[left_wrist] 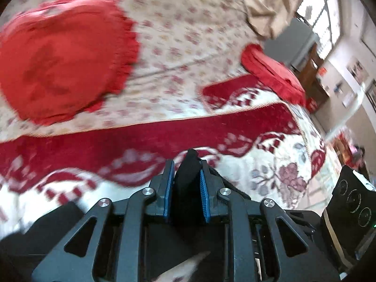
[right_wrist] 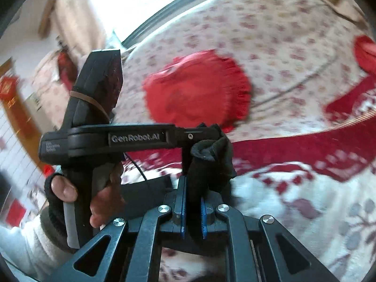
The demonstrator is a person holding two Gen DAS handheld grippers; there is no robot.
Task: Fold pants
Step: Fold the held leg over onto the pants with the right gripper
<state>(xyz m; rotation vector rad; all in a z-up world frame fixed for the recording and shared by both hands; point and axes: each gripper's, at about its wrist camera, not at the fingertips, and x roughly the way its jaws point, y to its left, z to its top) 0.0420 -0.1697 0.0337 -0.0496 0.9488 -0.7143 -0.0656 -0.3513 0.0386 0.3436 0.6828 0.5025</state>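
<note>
The pants are black cloth. In the left wrist view my left gripper (left_wrist: 187,164) is shut on a fold of the black pants (left_wrist: 186,176), which stands up between the blue pads; more black cloth lies at the lower left. In the right wrist view my right gripper (right_wrist: 192,202) is shut on a bunched edge of the pants (right_wrist: 209,157), lifted above the bed. The left gripper's body (right_wrist: 112,138) shows there, held by a hand, its tip close beside the same bunch. Both frames are motion-blurred.
A bed with a floral cream sheet (left_wrist: 178,23) and a red-and-white blanket (left_wrist: 141,141) lies below. A round red frilled cushion (left_wrist: 61,58) sits on the sheet, another red cushion (left_wrist: 275,72) farther right. A window and room furniture lie beyond the bed's edge.
</note>
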